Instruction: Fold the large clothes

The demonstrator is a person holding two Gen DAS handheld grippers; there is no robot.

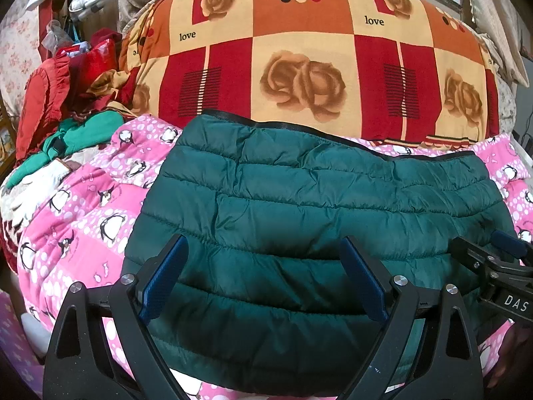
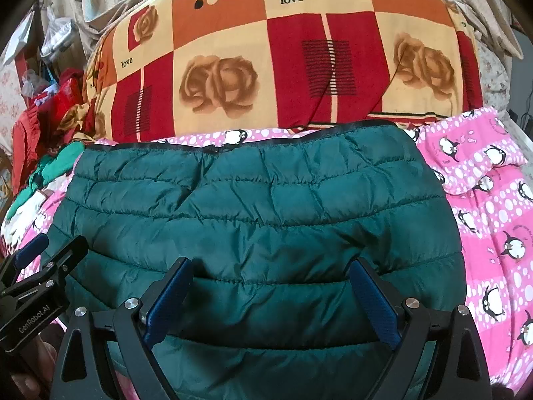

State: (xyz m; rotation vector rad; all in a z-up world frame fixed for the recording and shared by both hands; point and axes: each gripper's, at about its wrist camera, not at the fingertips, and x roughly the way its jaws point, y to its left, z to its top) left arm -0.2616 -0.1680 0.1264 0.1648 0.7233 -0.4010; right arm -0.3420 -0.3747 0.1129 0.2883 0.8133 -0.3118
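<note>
A dark green quilted puffer jacket (image 1: 299,200) (image 2: 260,206) lies folded flat on a pink penguin-print blanket (image 1: 83,220) (image 2: 493,220); its black-trimmed edge faces away from me. My left gripper (image 1: 263,243) hangs over the jacket's near left part, its blue pads wide open and pressing on nothing. My right gripper (image 2: 271,263) stands open in the same way over the near right part. Each gripper also shows at the edge of the other's view: the right gripper (image 1: 493,256) and the left gripper (image 2: 40,256). A person's hand shows below each.
A big folded quilt (image 1: 299,50) (image 2: 283,66) with rose and "love" squares rises right behind the jacket. On the left lies a heap of red and green clothes (image 1: 73,106) (image 2: 43,153) and a white garment (image 1: 36,190). Bags and curtains stand at the back left.
</note>
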